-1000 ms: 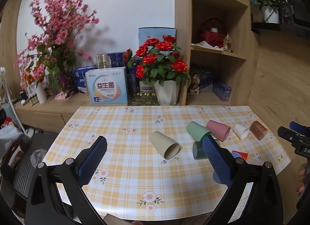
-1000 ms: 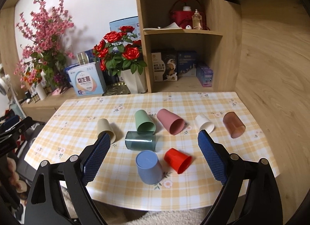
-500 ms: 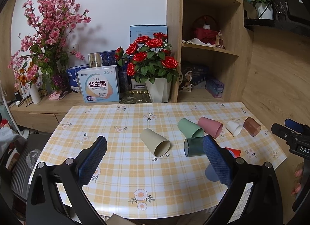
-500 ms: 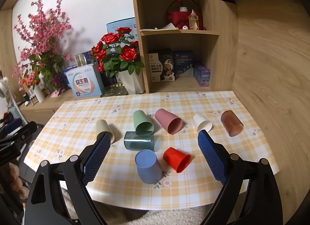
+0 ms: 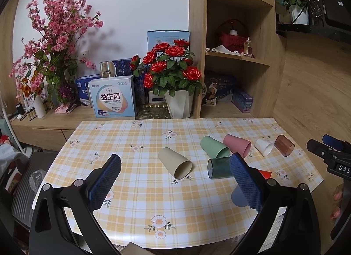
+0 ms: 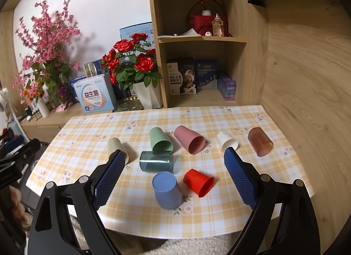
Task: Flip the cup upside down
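On the checked tabletop (image 6: 252,121) eight cups are sitting in a loose cluster, and both grippers are hovering above its near edge with nothing between their pads. The left gripper (image 5: 175,166) and the right gripper (image 6: 174,159) are each showing jaws spread wide and gripping nothing. Only the blue cup (image 6: 167,190) is already standing mouth down; the beige cup (image 5: 175,162), green cup (image 6: 160,140), pink cup (image 6: 190,142), white cup (image 6: 227,141), brown cup (image 6: 260,141), red cup (image 6: 198,182) and dark teal cup (image 6: 156,161) are all lying on their sides. Which one is meant is not clear from here. Trouble seems likeliest in the crowded middle: the teal cup is lying just beside the green, blue and red ones, so a wide approach could be nudging a neighbour, and any cup on its side may roll away. From the left wrist view, one finger is covering most of the blue and red cups.
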